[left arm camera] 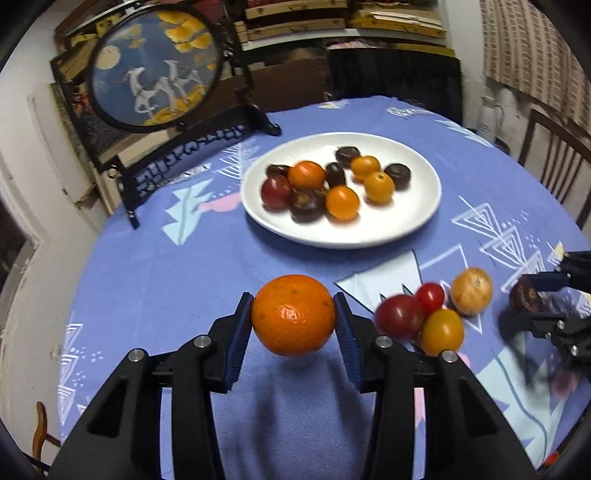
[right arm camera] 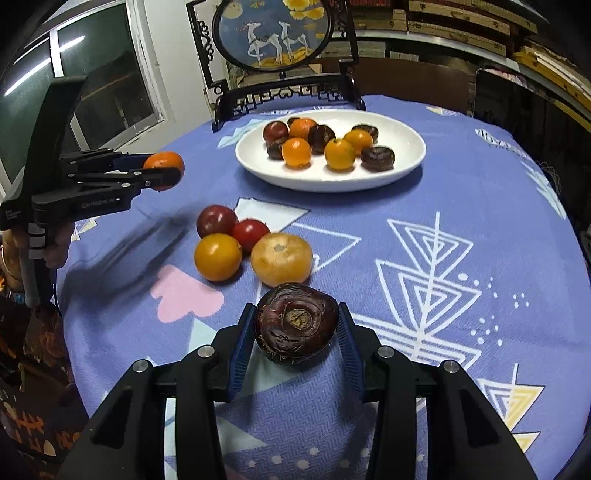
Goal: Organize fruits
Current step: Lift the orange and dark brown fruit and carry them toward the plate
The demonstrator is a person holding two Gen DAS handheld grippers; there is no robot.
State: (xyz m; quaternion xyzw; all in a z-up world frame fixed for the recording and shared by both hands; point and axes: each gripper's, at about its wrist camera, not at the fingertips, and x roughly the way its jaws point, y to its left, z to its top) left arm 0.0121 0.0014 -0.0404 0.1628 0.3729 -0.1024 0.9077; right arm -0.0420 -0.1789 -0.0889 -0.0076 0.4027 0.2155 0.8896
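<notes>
My left gripper (left arm camera: 293,319) is shut on an orange mandarin (left arm camera: 293,314) and holds it above the blue tablecloth; it also shows in the right wrist view (right arm camera: 162,170). My right gripper (right arm camera: 295,325) is shut on a dark brown water chestnut (right arm camera: 296,323), also seen at the right edge of the left wrist view (left arm camera: 524,295). A white plate (left arm camera: 417,206) (right arm camera: 402,162) at the table's far side holds several oranges, chestnuts and a dark red tomato. Loose on the cloth lie a dark red tomato (right arm camera: 216,220), a red tomato (right arm camera: 255,232), an orange tomato (right arm camera: 218,256) and a pale yellow fruit (right arm camera: 282,258).
A round painted screen on a black stand (left arm camera: 155,70) (right arm camera: 273,33) stands at the table's far left behind the plate. A wooden chair (left arm camera: 554,155) is at the right. The round table's edge curves off left and right.
</notes>
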